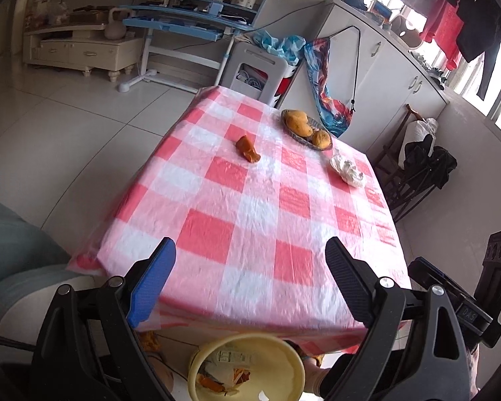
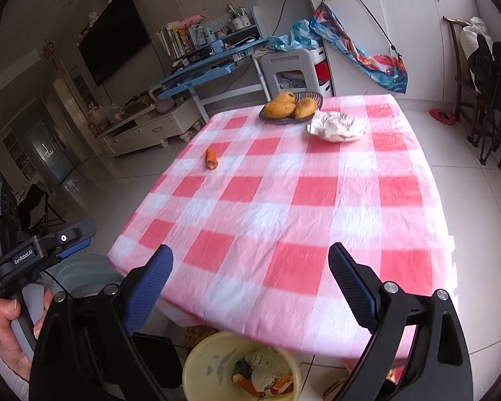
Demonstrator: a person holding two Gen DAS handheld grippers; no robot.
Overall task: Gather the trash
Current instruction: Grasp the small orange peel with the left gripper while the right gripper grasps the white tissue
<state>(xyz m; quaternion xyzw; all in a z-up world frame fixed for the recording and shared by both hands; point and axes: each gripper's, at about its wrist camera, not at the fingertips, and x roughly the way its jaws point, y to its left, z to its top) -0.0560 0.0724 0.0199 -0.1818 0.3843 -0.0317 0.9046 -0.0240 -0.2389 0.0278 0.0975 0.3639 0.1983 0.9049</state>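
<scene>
Table (image 1: pixel 250 220) under a pink-and-white checked cloth fills both of your views; you stand at its near edge, both tools held above that edge. Yellow bin (image 1: pixel 294 361) sits on the floor just below the near edge, between your two grippers in both views; it holds wrappers and orange peel scraps.

Dish of mangoes (image 2: pixel 292 105) at the far side of the table; crumpled white wrapper (image 2: pixel 337 127) just beside the dish, on its right in the right wrist view; whether the two touch cannot be told. Orange peel piece (image 1: pixel 247 148) lies alone on the cloth, well apart from the dish and wrapper, toward the left side of the table; it is the smallest item on the cloth.

Your left gripper (image 1: pixel 250 280): fingers spread wide, nothing between them; it is over the near table edge, well short of the peel. Your right gripper (image 2: pixel 250 287): fingers likewise spread wide, nothing held; same position relative to the edge. Your left hand (image 2: pixel 13 334) shows at the lower left of the right wrist view, wrapped round the left tool's handle.
</scene>
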